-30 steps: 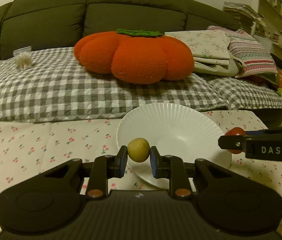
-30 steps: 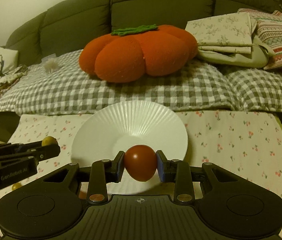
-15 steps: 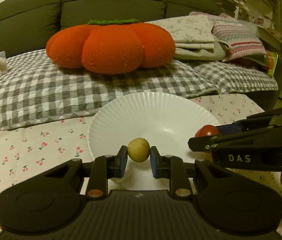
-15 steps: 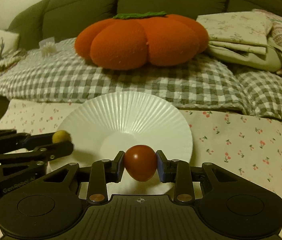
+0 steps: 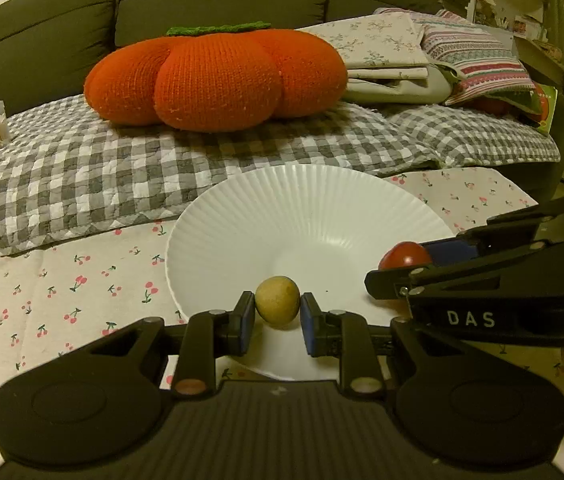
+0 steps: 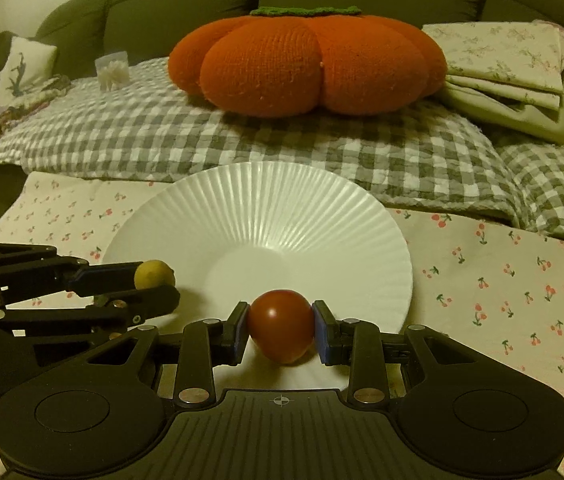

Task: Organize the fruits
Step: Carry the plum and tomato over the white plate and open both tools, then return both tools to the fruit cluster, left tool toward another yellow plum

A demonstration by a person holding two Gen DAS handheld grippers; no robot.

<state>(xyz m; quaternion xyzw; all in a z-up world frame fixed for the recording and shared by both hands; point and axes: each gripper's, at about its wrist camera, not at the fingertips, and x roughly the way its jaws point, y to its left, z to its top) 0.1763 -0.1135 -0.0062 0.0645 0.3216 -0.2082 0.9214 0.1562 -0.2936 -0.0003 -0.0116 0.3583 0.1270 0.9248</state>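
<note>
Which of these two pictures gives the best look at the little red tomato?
The right wrist view: the red tomato sits front and centre, clamped in the right gripper over the white plate. The left wrist view shows only its top, off to the right, half hidden behind a gripper finger.

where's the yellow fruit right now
The yellow fruit is clamped in the left gripper, held over the near edge of the white plate, left of the tomato.
</note>
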